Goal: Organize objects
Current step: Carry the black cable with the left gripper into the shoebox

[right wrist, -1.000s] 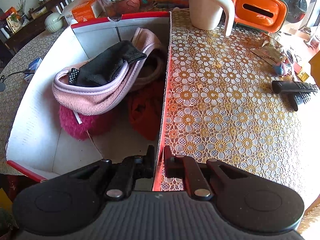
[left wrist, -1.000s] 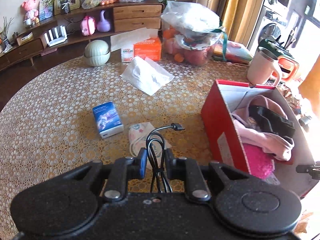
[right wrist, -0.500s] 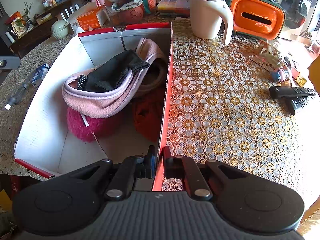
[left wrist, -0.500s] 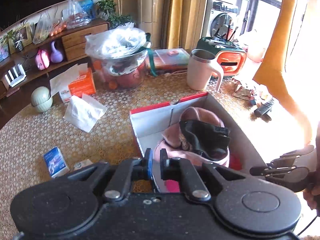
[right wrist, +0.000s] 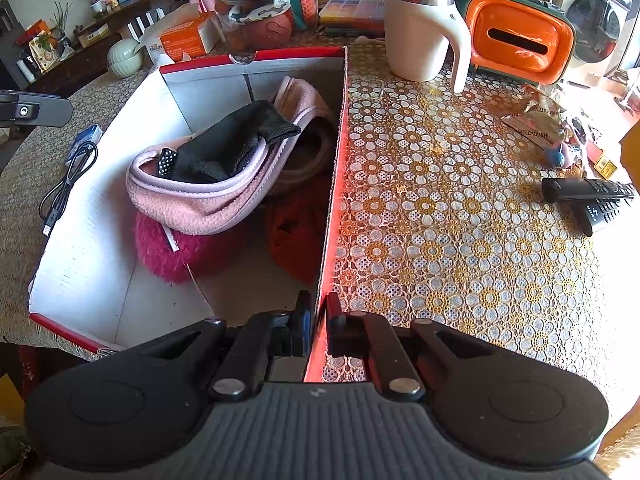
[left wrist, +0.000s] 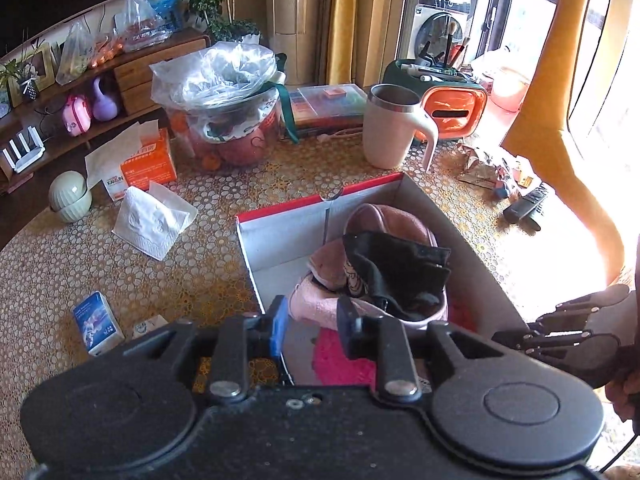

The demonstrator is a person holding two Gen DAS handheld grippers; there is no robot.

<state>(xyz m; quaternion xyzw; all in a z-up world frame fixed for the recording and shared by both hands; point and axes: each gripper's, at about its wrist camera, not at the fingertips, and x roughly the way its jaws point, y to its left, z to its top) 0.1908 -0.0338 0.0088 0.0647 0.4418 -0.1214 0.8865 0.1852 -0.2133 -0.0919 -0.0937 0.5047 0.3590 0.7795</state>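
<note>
A red cardboard box (left wrist: pixel 320 202) (right wrist: pixel 256 56) with white inner walls stands on the table and holds pink cloth (right wrist: pixel 208 204), a black cloth (right wrist: pixel 228 144) and a magenta fuzzy item (right wrist: pixel 168 256). My right gripper (right wrist: pixel 318 320) is shut on the box's right wall at its near end. My left gripper (left wrist: pixel 312 328) is open and empty above the box's left wall. A black USB cable (right wrist: pixel 66 184) hangs at the box's left wall, below the left gripper's tip (right wrist: pixel 36 110); it is hidden in the left wrist view.
On the lace tablecloth lie a small blue box (left wrist: pixel 98 324), white tissue (left wrist: pixel 154 216), an orange tissue carton (left wrist: pixel 146 162), a cream mug (right wrist: pixel 420 32), an orange-and-green caddy (right wrist: pixel 520 38), a bagged fruit bowl (left wrist: pixel 224 112) and two black remotes (right wrist: pixel 592 200).
My left gripper carried the black cable from the table to the box and opened, letting it go. My right gripper stayed shut on the box wall.
</note>
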